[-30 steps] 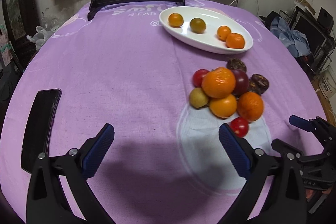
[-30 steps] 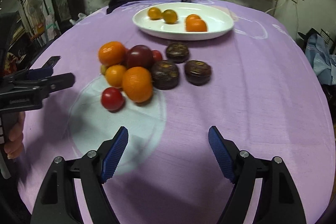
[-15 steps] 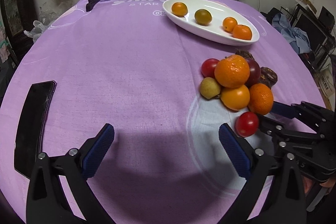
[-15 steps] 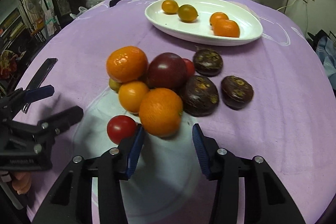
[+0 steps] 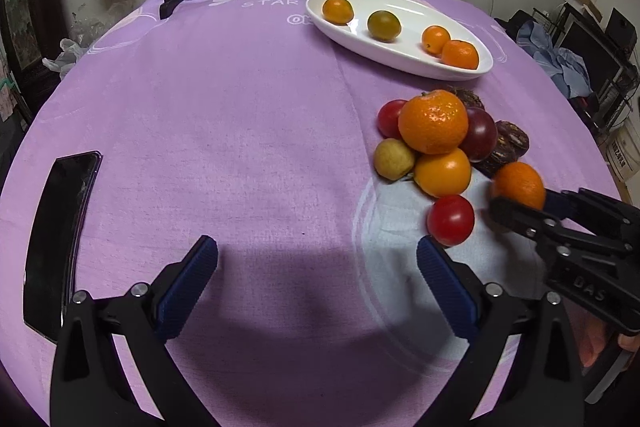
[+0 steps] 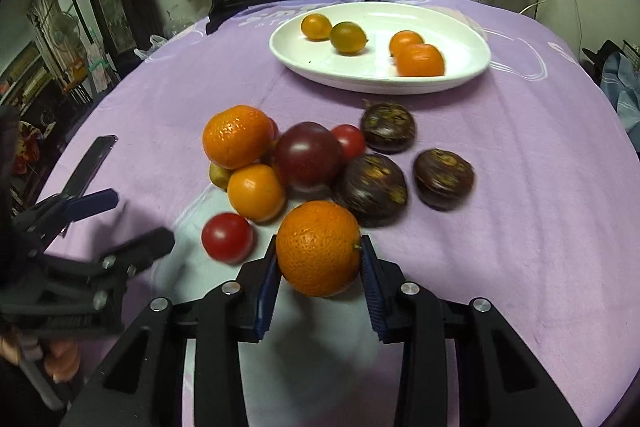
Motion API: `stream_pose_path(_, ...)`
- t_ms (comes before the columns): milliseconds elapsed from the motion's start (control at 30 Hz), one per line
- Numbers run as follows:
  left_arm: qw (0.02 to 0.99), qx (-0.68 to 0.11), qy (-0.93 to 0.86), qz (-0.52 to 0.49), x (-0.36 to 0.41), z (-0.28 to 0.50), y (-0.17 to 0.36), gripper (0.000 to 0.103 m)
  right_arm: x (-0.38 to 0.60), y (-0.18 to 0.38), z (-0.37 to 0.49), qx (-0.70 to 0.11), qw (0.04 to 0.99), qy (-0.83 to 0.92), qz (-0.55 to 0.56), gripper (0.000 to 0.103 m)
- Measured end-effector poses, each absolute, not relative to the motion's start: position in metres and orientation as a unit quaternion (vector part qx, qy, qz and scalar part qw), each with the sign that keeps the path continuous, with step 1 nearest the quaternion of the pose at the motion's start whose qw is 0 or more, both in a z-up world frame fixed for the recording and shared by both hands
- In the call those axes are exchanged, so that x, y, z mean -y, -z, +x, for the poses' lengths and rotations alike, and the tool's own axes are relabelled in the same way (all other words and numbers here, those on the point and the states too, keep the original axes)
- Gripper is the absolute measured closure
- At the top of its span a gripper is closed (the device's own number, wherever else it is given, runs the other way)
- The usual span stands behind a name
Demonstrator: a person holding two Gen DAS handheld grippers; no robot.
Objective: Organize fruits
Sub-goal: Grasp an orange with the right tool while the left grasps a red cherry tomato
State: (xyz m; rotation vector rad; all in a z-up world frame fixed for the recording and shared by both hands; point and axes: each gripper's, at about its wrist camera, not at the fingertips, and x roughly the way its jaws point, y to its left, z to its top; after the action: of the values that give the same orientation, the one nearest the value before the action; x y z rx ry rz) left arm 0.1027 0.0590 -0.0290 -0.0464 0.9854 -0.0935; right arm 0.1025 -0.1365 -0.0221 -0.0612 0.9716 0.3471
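**Right jaws closing on an orange at the pile's near edge: slip and scatter risks**

Left wrist view: left gripper [image 5: 316, 263] hangs over bare purple tabletop [image 5: 220, 115], jaws wide, nothing between them. The right gripper [image 5: 516, 203] comes in from the right edge at the near side of the fruit pile; the orange [image 5: 518, 185] it takes sits just beside a cherry tomato [image 5: 451, 220]. White oval plate [image 5: 404, 57] lies beyond the pile with four small citrus fruits on it. A dark phone [image 5: 60, 239] lies at far left, well apart.

Right wrist view: right gripper [image 6: 320, 267] has its jaws closing, narrow, with the orange [image 6: 319, 248] between the blue pads, which meet its sides. Risks, as judged:
- The pads sit low on a round skin; a lift could roll the orange out forward.
- The left pad is near the cherry tomato [image 6: 227, 237]; a nudge would send it rolling across the cloth.
- A mangosteen [image 6: 374, 189] lies close behind; pushing forward would disturb the pile.
- Squeezing too hard would bruise the fruit.
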Motion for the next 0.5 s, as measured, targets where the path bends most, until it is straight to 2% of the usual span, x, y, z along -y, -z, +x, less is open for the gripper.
stream_pose_path(300,0.874,-0.477,0.094,-0.023,-0.029,0.092,0.029,0.005,0.164,0.028,0.091,-0.46,0.873,-0.16,-0.016,0.064)
stream_pose_path(500,0.874,-0.48,0.075,0.012,-0.005,0.097,0.029,0.005,0.169,0.027,0.087,-0.455,0.878,-0.148,-0.026,0.064)
